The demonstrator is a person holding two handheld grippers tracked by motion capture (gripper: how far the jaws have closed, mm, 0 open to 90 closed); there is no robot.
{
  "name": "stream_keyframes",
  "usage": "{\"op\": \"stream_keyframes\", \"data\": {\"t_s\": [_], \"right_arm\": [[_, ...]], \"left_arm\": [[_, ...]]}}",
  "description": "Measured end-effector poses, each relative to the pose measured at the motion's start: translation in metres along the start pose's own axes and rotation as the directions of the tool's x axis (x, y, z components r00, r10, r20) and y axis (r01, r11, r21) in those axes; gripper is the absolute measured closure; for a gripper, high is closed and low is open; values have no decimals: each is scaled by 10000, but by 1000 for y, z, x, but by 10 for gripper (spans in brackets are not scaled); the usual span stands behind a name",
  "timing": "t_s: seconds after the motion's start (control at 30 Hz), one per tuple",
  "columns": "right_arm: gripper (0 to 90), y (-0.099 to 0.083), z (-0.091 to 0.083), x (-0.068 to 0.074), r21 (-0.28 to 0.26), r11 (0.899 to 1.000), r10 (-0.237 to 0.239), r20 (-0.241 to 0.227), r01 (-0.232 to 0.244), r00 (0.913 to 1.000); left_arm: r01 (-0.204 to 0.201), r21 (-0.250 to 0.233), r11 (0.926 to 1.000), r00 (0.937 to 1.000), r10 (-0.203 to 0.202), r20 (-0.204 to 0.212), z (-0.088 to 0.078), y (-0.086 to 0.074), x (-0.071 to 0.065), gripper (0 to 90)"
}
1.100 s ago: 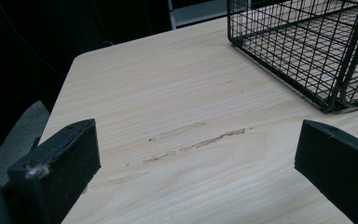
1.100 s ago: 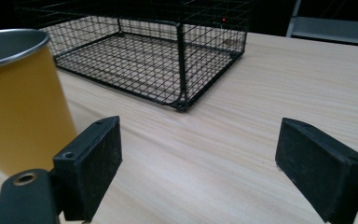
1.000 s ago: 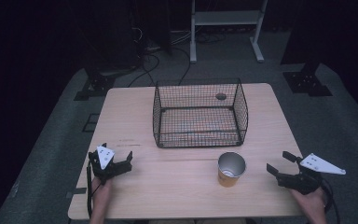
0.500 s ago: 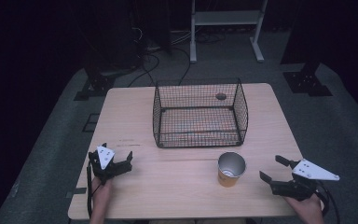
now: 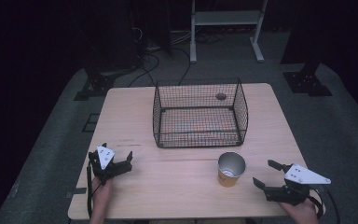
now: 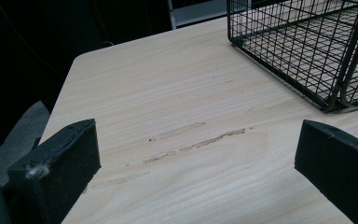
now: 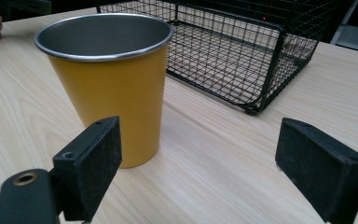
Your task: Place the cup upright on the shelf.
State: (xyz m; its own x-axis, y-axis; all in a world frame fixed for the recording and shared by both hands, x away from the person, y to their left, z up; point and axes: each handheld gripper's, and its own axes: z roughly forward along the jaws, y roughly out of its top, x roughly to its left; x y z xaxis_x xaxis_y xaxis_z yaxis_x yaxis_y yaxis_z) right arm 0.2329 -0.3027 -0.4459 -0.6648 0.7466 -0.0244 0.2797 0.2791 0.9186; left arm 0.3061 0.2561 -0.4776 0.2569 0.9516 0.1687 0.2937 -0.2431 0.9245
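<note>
A black wire-mesh basket [image 5: 199, 113] with an open top stands on the far middle of the pale wooden table [image 5: 135, 107]; through its mesh floor the tabletop shows, and nothing can be seen lying in it. Nearer the person, just in front of the basket's right corner but apart from it, a yellow tapered cup with a bare metal inside and rim [image 5: 230, 169] stands upright. From above and in the right gripper view its interior [image 7: 103, 36] looks empty.

The right gripper [image 5: 269, 173] rests near the table's front right corner, to the right of the cup, with its jaws spread wide and gripping nothing; the cup sits ahead of its left jaw, not between the two. The left gripper [image 5: 117, 162] lies at the front left of the table, well apart from the cup, jaws likewise spread over bare wood with a few scuff marks [image 6: 196, 140].
</note>
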Motion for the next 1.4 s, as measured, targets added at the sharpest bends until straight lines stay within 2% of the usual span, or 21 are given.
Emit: {"op": "stream_keyframes", "data": {"t_s": [0.4, 0.73, 1.2, 1.4], "right_arm": [[135, 3, 6, 12, 183, 9995, -251, -404, 259, 9989], [135, 6, 13, 18, 312, 9991, -280, -656, 301, 9975], [135, 12, 30, 29, 483, 9984, -212, -1394, 281, 9900], [135, 14, 35, 32, 574, 9977, -270, -1530, 362, 9879]], "left_arm": [[2, -2, 10000, 10000, -2, 1, 0, 0, 0, 0], [7, -6, 10000, 10000, -7, -1, 0, 0, 0, 0], [11, -9, 10000, 10000, -11, 2, 0, 0, 0, 0], [7, -8, 10000, 10000, -7, 5, 0, 0, 0, 0]]}}
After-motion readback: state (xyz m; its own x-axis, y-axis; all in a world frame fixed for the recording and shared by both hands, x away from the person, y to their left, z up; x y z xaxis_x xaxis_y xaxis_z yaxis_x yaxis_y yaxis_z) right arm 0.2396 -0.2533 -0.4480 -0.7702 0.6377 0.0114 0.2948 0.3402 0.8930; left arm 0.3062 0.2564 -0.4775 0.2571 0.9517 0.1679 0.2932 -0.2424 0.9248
